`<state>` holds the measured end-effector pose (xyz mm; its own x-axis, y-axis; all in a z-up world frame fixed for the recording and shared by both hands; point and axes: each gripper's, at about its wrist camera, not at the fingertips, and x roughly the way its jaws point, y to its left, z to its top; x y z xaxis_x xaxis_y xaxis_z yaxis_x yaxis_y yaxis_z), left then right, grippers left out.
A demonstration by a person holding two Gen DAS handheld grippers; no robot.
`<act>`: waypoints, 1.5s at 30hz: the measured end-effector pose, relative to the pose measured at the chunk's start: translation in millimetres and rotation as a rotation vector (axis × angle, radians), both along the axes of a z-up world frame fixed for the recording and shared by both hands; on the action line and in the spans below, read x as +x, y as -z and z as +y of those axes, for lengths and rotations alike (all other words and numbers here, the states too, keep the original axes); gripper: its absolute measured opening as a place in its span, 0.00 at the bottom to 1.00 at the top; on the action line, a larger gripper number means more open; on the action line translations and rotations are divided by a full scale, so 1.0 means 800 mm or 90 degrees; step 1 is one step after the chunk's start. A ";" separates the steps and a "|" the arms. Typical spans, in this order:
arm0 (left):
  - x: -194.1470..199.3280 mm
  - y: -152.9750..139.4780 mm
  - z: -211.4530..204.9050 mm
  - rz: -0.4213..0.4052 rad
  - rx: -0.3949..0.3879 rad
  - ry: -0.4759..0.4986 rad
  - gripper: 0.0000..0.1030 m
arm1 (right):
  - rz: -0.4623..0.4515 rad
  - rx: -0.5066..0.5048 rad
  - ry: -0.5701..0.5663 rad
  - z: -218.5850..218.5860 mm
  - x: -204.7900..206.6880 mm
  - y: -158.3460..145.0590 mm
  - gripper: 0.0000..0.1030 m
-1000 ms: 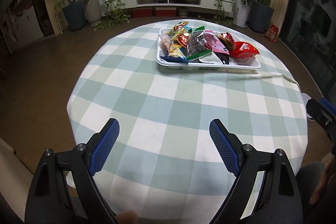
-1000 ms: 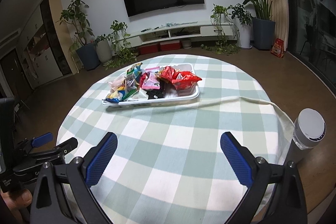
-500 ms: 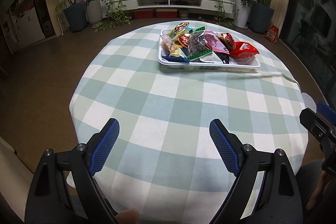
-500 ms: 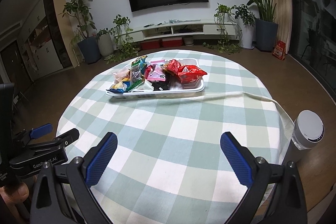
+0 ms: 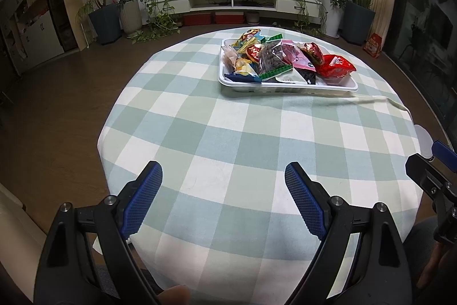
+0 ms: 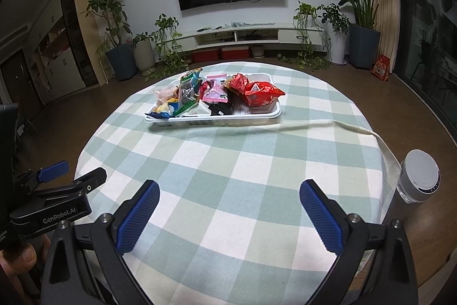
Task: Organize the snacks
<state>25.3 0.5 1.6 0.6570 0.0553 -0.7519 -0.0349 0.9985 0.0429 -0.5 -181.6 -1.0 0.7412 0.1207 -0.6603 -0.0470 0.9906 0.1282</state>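
Observation:
A white tray (image 5: pixel 288 89) (image 6: pixel 212 118) sits on the far side of the round table and holds several snack packets, among them a red bag (image 5: pixel 335 68) (image 6: pixel 261 95), a pink packet (image 5: pixel 297 57) (image 6: pixel 215 92) and a clear packet with green edges (image 5: pixel 271 59) (image 6: pixel 185 93). My left gripper (image 5: pixel 222 197) is open and empty above the near edge of the table, well short of the tray. My right gripper (image 6: pixel 230 215) is open and empty, also at the near edge. Each gripper shows at the edge of the other's view.
The table wears a green and white checked cloth (image 5: pixel 242 139) (image 6: pixel 242 162) with a fold near the tray. A grey bottle with a white lid (image 6: pixel 418 179) stands off the table's right edge. Potted plants, a TV and a low cabinet line the far wall.
Both grippers have pulled back and risen slightly, so the tray looks a little farther off. Both stay open and empty. The snacks have not moved.

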 end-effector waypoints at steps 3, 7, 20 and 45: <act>0.001 0.002 0.000 0.002 0.002 0.000 0.85 | 0.002 0.000 0.000 0.000 0.000 0.001 0.98; 0.001 0.003 0.001 0.001 0.002 0.001 0.85 | 0.000 -0.001 0.000 0.001 0.000 0.001 0.98; 0.001 0.009 -0.004 0.007 0.009 0.006 0.85 | 0.003 -0.003 -0.003 0.002 0.000 0.005 0.98; 0.000 0.007 -0.006 0.004 0.004 0.007 0.85 | 0.003 -0.002 -0.003 0.003 0.000 0.002 0.98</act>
